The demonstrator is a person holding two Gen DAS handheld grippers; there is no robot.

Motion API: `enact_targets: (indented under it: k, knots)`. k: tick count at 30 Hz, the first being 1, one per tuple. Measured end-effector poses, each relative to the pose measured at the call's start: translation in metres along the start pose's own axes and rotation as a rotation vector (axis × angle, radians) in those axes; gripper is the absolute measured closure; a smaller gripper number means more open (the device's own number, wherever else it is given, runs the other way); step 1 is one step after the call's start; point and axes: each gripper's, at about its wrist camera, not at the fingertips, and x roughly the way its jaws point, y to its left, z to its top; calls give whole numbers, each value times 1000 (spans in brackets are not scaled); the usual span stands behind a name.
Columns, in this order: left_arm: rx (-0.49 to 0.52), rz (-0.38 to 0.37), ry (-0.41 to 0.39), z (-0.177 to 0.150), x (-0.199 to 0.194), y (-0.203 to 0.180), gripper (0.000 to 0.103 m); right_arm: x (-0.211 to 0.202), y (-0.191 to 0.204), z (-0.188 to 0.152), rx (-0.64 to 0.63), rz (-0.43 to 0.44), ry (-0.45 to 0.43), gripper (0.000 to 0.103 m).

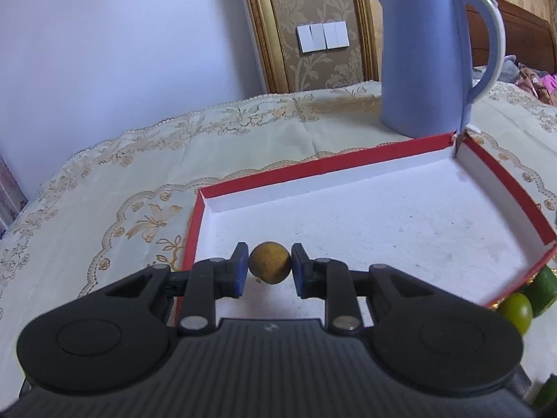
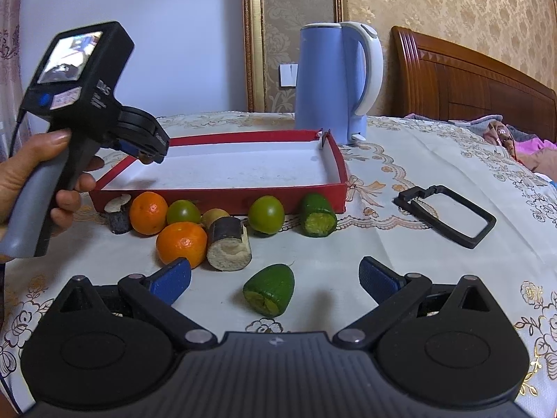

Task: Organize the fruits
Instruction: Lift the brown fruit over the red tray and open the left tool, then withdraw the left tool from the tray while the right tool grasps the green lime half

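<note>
My left gripper (image 1: 269, 267) is shut on a small brown round fruit (image 1: 269, 262) and holds it over the near left corner of the red box (image 1: 383, 155) with a white inside. In the right wrist view the left gripper (image 2: 148, 155) hangs over the box (image 2: 222, 196). My right gripper (image 2: 275, 280) is open above a cut green fruit piece (image 2: 269, 289) on the tablecloth. In front of the box lie two oranges (image 2: 181, 242), green round fruits (image 2: 266, 214), a cut green piece (image 2: 317, 215) and dark-skinned cane pieces (image 2: 228, 244).
A blue electric kettle (image 2: 330, 80) stands behind the box's far right corner. A black rectangular frame (image 2: 447, 219) lies on the cloth to the right. A bed with a wooden headboard (image 2: 470, 80) is beyond the table.
</note>
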Motion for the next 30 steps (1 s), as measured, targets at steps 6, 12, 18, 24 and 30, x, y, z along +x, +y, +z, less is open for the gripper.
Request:
enact_targets:
  k: [6, 12, 18, 24, 30]
  knots:
    - [2, 10, 30, 3, 21, -4, 79, 1, -2, 0, 3, 0, 1, 0]
    - [-6, 7, 49, 6, 35, -5, 79, 1, -1, 0, 5, 2, 0, 0]
    - [-13, 9, 57, 7, 38, -5, 70, 1, 2, 0, 2, 1, 3, 0]
    - [-20, 20, 38, 6, 25, 0, 52, 1, 3, 0, 5, 0, 5, 0]
    - [-64, 37, -31, -1, -16, 14, 21, 2, 5, 0, 18, 2, 15, 0]
